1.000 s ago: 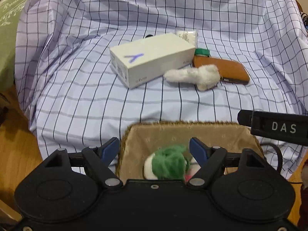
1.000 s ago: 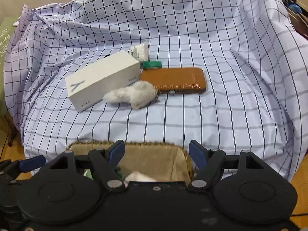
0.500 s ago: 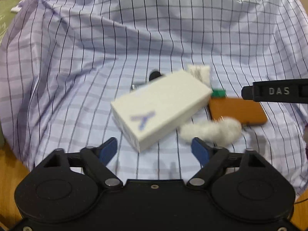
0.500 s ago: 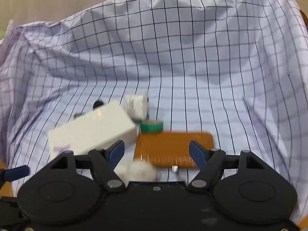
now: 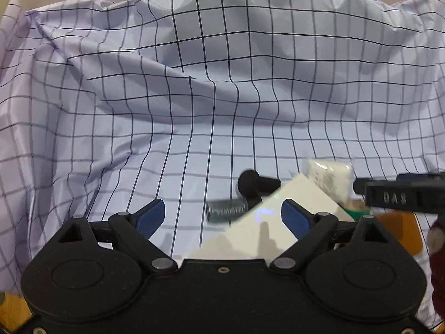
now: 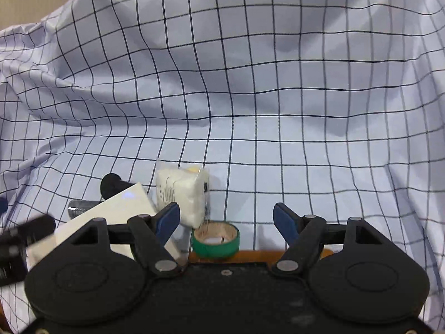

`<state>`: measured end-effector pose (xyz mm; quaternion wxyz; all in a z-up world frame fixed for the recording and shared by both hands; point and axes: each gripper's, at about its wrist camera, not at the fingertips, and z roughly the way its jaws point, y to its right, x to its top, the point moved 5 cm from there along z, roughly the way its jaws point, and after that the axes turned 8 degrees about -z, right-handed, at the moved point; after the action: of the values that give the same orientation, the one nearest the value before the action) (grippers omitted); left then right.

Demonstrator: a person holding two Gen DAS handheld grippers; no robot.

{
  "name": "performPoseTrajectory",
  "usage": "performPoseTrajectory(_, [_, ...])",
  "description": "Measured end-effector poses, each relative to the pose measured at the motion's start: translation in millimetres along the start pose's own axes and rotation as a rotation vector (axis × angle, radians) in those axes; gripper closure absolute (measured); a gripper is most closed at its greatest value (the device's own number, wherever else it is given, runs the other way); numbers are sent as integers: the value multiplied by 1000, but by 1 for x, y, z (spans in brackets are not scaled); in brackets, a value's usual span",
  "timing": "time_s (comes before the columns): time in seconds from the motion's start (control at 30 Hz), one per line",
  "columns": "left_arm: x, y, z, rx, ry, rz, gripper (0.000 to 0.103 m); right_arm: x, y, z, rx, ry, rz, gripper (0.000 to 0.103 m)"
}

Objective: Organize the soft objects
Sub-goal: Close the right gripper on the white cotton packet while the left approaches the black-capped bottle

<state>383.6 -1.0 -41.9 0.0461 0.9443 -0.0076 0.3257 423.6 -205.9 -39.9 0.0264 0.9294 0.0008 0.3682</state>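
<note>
While both grippers hang over the checked cloth [image 5: 222, 89] w/ nothing held, we treat this as the approach to the next soft item.

Left gripper [image 5: 222, 217]: jaws have just been opening, now wide, nothing pinched. The white box [image 5: 264, 228] corner shows between the fingers but the pads don't touch it.

L to R on the cloth: black knob [image 6: 111, 185], grey cylinder [image 6: 80, 204] just beside it, white box, then the soft white packet [image 6: 180, 194] leaning by the box's far corner and overhanging the green tape roll [image 6: 215, 240]; brown case [image 6: 250, 254] mostly hidden under the gripper body.

Right gripper [image 6: 226, 220]: jaws about half open, empty. Packet sits just left of its centre line, close to the left finger.

Imo the packet is the only soft thing in view, and the right side is better placed for it. We'd shift it a bit left so the packet is centred, widen the jaws first, and come down clear of the box edge and tape. Close gently, since the wrap looks slippery and the fill will squash. Keep the left gripper off the box. Drop-off container not in view, can't tell where it is.
</note>
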Motion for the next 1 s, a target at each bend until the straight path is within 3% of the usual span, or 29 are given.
performPoseTrajectory(0.23, [21,-5,28,17,-36,-19,15,20,6,40,-40,-25,-27,30])
performPoseTrajectory(0.4, [21,-4,39,27,-55,-13,15,41,21,58,-123,-4,15,29])
performPoseTrajectory(0.5, [20,-4,44,35,-62,2,15,47,25,58,-59,-13,67,26])
performPoseTrajectory(0.67, [21,-8,46,40,-70,-1,15,48,20,54,54,-28,115,10])
performPoseTrajectory(0.73, [21,-10,46,44,-70,-3,15,46,16,54,87,-40,110,8])
performPoseTrajectory(0.9, [25,-15,45,49,-68,-5,14,44,15,60,50,-52,44,8])
performPoseTrajectory(1.0, [26,-15,46,48,-72,-6,14,37,18,65,80,-80,19,8])
